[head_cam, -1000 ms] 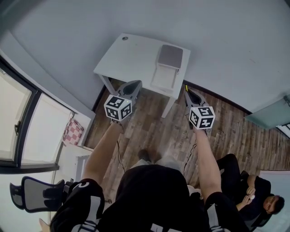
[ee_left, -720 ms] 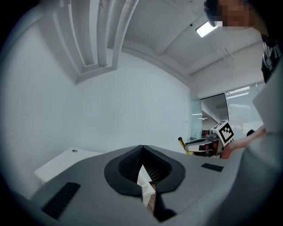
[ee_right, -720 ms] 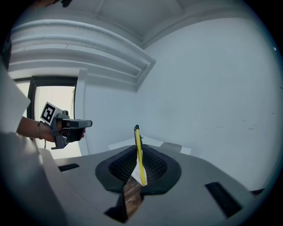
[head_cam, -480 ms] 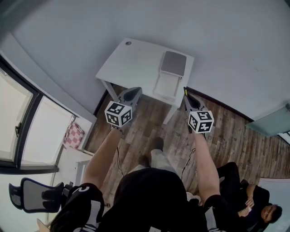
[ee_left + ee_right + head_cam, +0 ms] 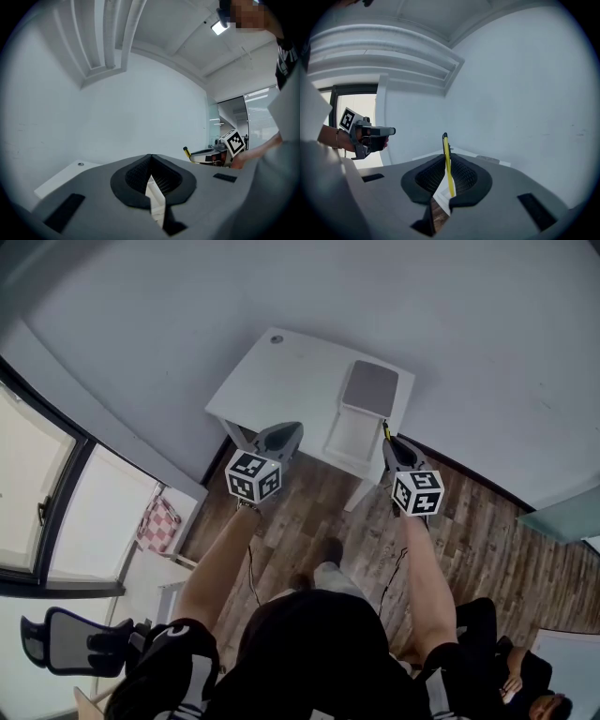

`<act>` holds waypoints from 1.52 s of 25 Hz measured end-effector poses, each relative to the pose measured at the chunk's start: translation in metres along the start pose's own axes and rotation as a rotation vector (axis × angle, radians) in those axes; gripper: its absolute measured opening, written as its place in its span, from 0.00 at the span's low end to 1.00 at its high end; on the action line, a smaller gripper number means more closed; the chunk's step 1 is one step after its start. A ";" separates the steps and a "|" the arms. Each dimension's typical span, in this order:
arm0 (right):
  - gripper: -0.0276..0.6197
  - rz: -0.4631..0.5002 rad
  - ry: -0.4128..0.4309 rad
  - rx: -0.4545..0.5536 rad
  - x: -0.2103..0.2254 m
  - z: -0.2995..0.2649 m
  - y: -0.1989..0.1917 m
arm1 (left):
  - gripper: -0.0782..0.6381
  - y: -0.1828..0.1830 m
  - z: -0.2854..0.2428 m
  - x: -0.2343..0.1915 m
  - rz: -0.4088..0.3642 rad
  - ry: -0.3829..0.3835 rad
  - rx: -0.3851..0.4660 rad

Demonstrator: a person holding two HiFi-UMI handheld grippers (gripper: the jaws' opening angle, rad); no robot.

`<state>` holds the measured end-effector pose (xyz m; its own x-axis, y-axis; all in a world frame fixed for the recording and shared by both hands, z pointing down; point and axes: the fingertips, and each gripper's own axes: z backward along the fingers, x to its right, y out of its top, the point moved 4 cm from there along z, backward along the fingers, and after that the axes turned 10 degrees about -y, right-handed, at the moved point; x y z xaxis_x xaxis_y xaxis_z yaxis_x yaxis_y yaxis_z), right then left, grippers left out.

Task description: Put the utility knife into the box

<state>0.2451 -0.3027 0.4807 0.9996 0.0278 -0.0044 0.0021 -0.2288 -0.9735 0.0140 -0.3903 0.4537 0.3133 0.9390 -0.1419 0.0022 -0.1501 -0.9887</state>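
Observation:
A white table (image 5: 281,381) stands against the wall. On its right part sits an open white box (image 5: 350,437) with a grey lid (image 5: 370,388) folded back. My right gripper (image 5: 389,442) hovers just off the table's right front corner, shut on a yellow utility knife (image 5: 383,428) that sticks up between the jaws (image 5: 447,164). My left gripper (image 5: 286,430) hangs over the table's front edge, left of the box, shut and holding nothing (image 5: 151,159). The knife's yellow tip (image 5: 186,150) also shows in the left gripper view.
Wood-plank floor (image 5: 309,512) lies under me. A window (image 5: 47,521) fills the left side, with a checkered cloth (image 5: 157,524) and a low white unit (image 5: 155,568) beside it. An office chair (image 5: 84,638) stands bottom left. A seated person (image 5: 525,690) is at bottom right.
The table and box have come nearer and lower in the head view. Both grippers now reach the table's front edge. The knife stays held in the right gripper.

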 end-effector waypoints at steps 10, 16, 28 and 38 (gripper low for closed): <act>0.12 -0.003 0.052 -0.046 0.022 -0.066 -0.006 | 0.15 -0.010 -0.041 -0.034 0.029 0.025 -0.017; 0.12 -0.024 0.081 -0.092 0.027 -0.100 -0.022 | 0.15 -0.019 -0.058 -0.054 0.046 0.039 -0.032; 0.12 -0.020 0.130 -0.195 0.042 -0.150 -0.057 | 0.15 -0.039 -0.101 -0.083 0.080 0.055 -0.065; 0.12 0.011 0.180 -0.322 0.048 -0.198 -0.106 | 0.15 -0.074 -0.132 -0.106 0.119 0.089 -0.100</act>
<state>0.2982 -0.4694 0.6289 0.9884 -0.1420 0.0536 -0.0290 -0.5231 -0.8518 0.1063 -0.5194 0.5489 0.4000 0.8822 -0.2486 0.0534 -0.2932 -0.9546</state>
